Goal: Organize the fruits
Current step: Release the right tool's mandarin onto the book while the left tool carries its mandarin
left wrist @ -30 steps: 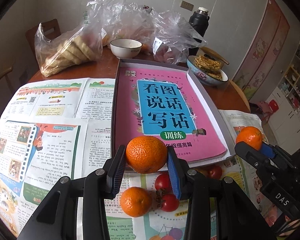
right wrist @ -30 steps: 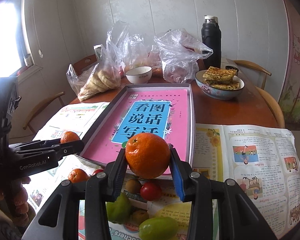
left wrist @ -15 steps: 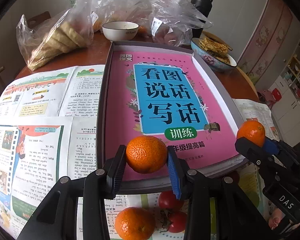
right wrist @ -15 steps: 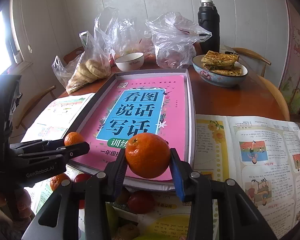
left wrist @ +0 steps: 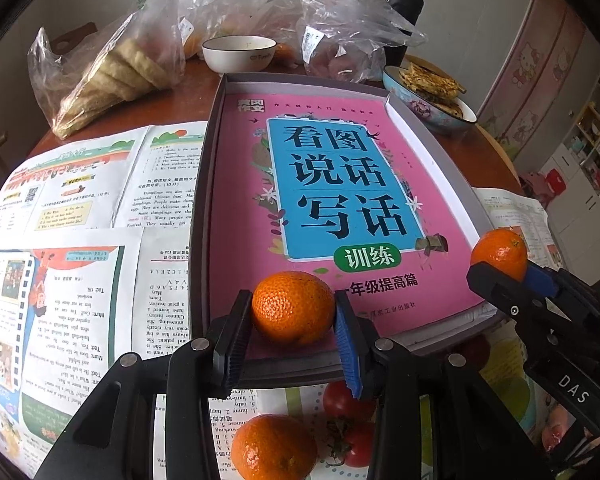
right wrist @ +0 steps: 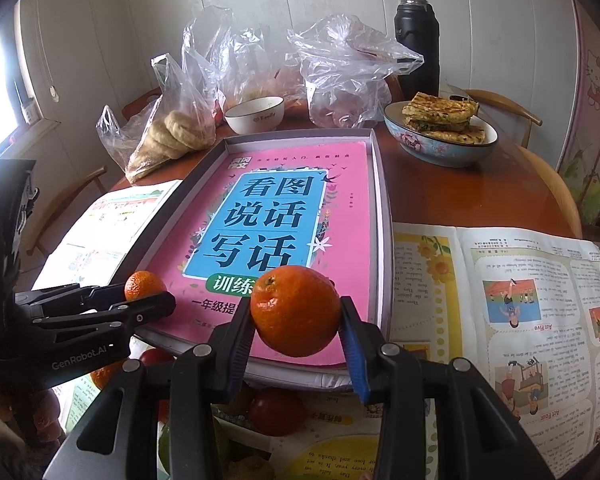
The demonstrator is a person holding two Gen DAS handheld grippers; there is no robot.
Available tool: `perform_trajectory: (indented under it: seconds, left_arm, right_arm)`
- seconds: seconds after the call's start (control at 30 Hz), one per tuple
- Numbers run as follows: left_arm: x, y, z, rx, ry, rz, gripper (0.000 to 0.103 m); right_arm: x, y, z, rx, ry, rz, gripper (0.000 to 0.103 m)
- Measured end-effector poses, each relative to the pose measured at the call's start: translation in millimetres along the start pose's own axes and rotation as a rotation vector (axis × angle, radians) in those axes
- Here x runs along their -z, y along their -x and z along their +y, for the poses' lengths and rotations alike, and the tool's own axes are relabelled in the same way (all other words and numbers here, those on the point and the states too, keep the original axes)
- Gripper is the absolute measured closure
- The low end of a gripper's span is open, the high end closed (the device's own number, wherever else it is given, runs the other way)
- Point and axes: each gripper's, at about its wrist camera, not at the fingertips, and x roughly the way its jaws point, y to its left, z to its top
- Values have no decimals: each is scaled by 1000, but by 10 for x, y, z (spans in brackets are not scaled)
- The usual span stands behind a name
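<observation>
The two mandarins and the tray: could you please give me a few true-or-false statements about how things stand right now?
1. The left gripper clamps a mandarin. True.
2. The right gripper is empty. False: it clamps another mandarin.
3. The tray holds a pink book. True.
4. No fruit remains on the newspaper. False: a loose mandarin and tomatoes lie there.
5. The thermos lies tipped over. False: it stands upright.
</observation>
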Motion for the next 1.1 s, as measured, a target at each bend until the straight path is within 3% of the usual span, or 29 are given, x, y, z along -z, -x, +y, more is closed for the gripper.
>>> perform_trajectory:
  seconds: [0.8, 1.1]
  left_arm:
    - [18, 36, 0, -4, -2, -3, 62]
    - [26, 51, 19, -12, 1, -1, 62]
  right_arm:
    - [57, -128, 15, 22, 13, 59, 61]
    - [73, -81, -1, 10, 3, 51, 53]
